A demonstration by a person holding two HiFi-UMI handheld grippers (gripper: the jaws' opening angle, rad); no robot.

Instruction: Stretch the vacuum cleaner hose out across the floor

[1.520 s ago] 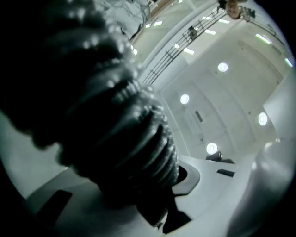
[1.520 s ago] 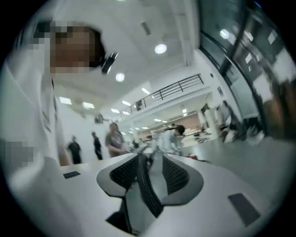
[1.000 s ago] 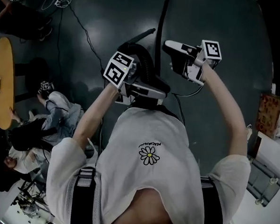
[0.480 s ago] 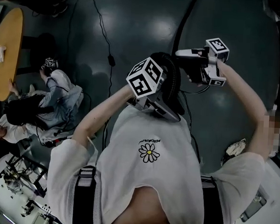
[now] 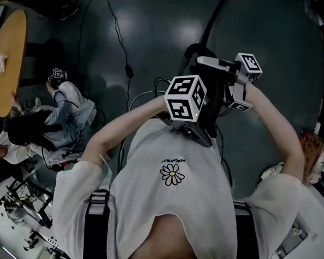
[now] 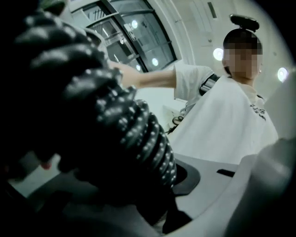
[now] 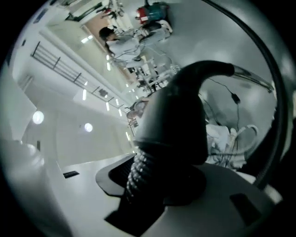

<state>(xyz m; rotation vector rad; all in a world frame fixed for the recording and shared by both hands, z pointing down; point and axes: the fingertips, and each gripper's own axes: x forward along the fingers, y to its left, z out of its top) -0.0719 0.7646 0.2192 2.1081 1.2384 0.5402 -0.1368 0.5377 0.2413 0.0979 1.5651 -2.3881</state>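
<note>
**Hose held off the floor in both tongs, in front of the white shirt**

Every place here is given from the wearer's white shirt (image 5: pixel 173 176), which has a daisy print and sits low in the middle of the head view.

Far to the left of the shirt stands a round wooden table (image 5: pixel 7 56), seen only in part. Between the table and the shirt, a person (image 5: pixel 69 118) sits on the dark floor (image 5: pixel 157 27). A thin black cable (image 5: pixel 120 44) lies on the floor beyond the shirt's left shoulder.

The left gripper (image 5: pixel 197 135) is directly in front of the shirt, close to its chest. Its marker cube (image 5: pixel 186 97) faces the camera. In the left gripper view its jaws are clamped on the vacuum cleaner hose (image 6: pixel 138 134), a black ribbed tube that lies across them. The shirt fills the background behind it.

The right gripper (image 5: pixel 205 62) is a little to the right and farther from the shirt. It holds the same hose at the place where the ribs enter a smooth dark cuff (image 7: pixel 175 115). Its jaws have just been parting a little, but the hose sits between them and touches both.

The hose therefore hangs in the air before the shirt, bent between the two grippers, and it is not stretched out on the floor.

Far to the right of the shirt there is a brown patterned box (image 5: pixel 314 149). Nearer the shirt's right sleeve lies a crumpled white thing (image 5: pixel 271 171).
</note>
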